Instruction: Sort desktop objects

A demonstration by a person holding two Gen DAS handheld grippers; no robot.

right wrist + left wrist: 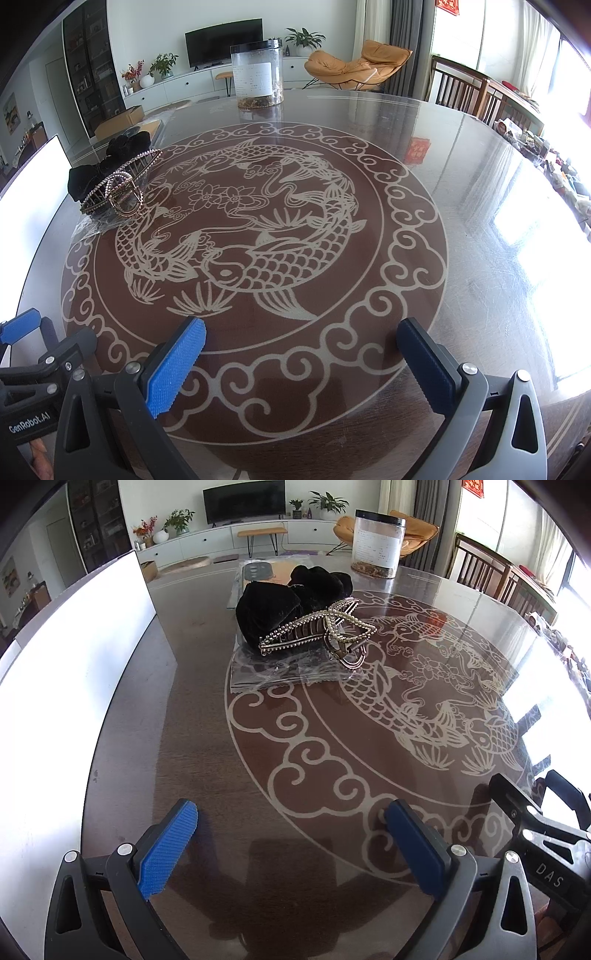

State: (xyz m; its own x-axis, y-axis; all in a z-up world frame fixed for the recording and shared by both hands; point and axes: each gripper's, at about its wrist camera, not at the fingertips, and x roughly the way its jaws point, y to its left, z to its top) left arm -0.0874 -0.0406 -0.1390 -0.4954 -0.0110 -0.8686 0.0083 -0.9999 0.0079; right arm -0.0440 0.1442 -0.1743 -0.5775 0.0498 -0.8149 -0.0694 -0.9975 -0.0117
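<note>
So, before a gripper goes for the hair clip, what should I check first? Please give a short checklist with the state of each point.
1. Left gripper open and holding nothing: ok.
2. Right gripper open and holding nothing: ok.
3. Hair clip in plain sight, nothing over it: ok.
4. Clip free of the black velvet bow: not ok, it leans on the bow.
5. Clip lies on a firm base: not ok, both lie on a clear plastic bag.
6. Jar far from the path: ok.
</note>
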